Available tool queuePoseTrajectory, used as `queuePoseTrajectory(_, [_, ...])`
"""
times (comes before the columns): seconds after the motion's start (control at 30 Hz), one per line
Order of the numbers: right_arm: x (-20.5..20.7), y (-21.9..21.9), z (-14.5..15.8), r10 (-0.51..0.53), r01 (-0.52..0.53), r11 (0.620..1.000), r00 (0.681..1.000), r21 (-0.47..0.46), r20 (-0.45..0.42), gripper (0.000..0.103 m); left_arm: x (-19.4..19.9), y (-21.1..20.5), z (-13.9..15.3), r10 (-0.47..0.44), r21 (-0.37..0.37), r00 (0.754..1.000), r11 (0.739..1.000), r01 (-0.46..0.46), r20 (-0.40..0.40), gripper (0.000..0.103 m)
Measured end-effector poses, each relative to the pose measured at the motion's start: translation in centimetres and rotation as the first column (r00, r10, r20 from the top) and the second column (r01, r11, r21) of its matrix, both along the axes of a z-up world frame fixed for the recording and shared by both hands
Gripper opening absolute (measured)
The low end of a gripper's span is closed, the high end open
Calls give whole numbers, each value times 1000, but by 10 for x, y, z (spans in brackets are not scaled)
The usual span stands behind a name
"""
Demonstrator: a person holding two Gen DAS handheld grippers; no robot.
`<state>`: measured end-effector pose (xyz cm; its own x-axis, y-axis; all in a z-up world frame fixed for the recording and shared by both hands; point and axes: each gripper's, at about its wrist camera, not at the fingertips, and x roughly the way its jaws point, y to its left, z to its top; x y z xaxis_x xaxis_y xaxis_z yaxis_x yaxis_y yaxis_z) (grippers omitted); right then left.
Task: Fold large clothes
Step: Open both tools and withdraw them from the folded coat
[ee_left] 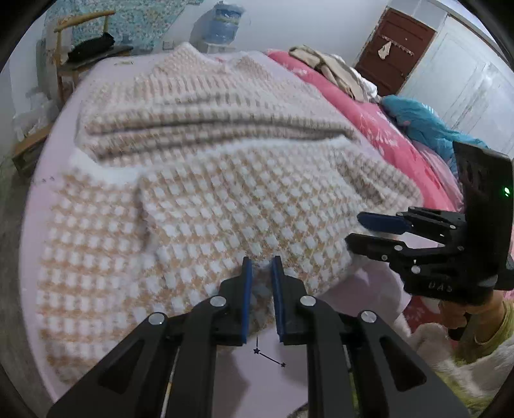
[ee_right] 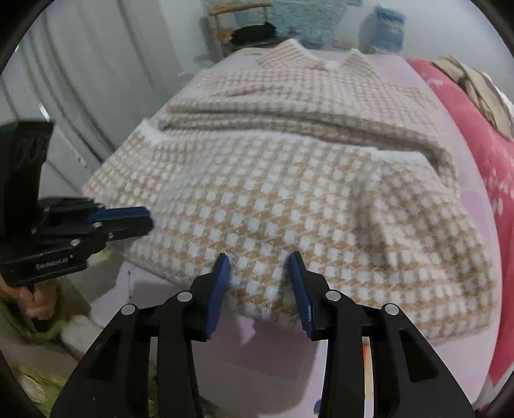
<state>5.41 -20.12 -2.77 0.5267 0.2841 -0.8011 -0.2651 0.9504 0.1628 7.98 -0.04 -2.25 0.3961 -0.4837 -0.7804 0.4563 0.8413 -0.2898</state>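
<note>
The left gripper has its blue pads nearly together, pinching a small tuft of the sweater's near hem between them. The right gripper stands wider, with a thick bunch of the same hem between its pads; its fingers press into the knit on both sides, so it has hold of the cloth too. In the left wrist view the right gripper comes in from the right edge, a hand in a yellow-green sleeve gripping its handle. In the right wrist view the left gripper reaches in from the left at the sweater's near corner.

The sweater, a beige-and-white checked knit, lies spread across a bed covered with a pale lilac sheet, its lower part folded over itself near the bed's near edge, its collar toward the far edge. A pink blanket runs along the bed's right side, with beige clothes piled on its far end and a blue cloth beside them. Beyond the bed's far edge stand a wooden chair and a water bottle; a brown door is at the far right.
</note>
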Motion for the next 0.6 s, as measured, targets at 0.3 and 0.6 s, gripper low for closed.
queuePoseTrajectory(0.3, [-1, 1, -12, 19, -19, 999, 1000, -28, 16, 40, -6, -7, -17, -21, 33, 1000, 999, 21, 4, 14])
queuePoseTrajectory(0.6, [3, -2, -13, 11, -11, 1000, 1000, -5, 8, 43, -6, -2, -18, -12, 15, 1000, 1000, 12, -7, 14])
